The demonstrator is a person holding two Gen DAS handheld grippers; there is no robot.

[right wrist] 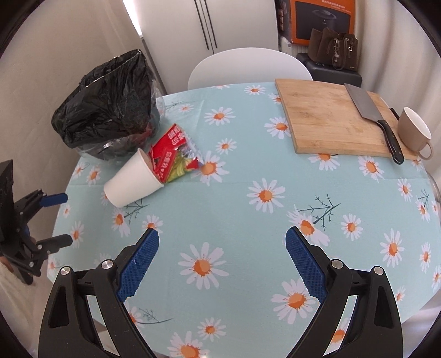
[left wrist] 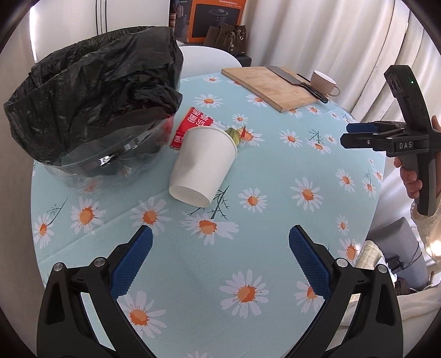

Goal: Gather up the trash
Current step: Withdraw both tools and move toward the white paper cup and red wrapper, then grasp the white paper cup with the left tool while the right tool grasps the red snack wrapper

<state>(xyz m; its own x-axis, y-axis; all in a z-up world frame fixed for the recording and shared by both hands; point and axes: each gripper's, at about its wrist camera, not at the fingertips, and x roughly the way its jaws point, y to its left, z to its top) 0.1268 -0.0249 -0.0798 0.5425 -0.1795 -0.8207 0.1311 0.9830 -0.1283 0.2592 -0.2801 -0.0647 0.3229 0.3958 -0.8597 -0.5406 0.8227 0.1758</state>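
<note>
White letters spelling "DAS" sit on the black body of the right tongs [left wrist: 344, 135], seen side-on from the left wrist camera; from that angle their blue-tipped fingers look pressed together, yet their own camera shows them spread wide and empty. The red snack wrapper [right wrist: 171, 154] carries white Chinese characters that I can't make out, and the orange carton [right wrist: 322, 18] behind the tabletop has print too small to read.

The white paper cup [left wrist: 202, 165] lies tipped on its side toward the far left part of the daisy-print tabletop [left wrist: 275, 170], its mouth against the wrapper — both just beside the clear bin lined with a black trash bag [left wrist: 93, 99]. The left tongs [left wrist: 220, 256] are spread and empty near the front edge, the cup directly beyond them. The right tongs sit well to the cup's right.

A cleaver [right wrist: 372, 118] rests on the wooden cutting board [right wrist: 325, 121] at the far right — a beige mug [right wrist: 414, 132] beside it.
</note>
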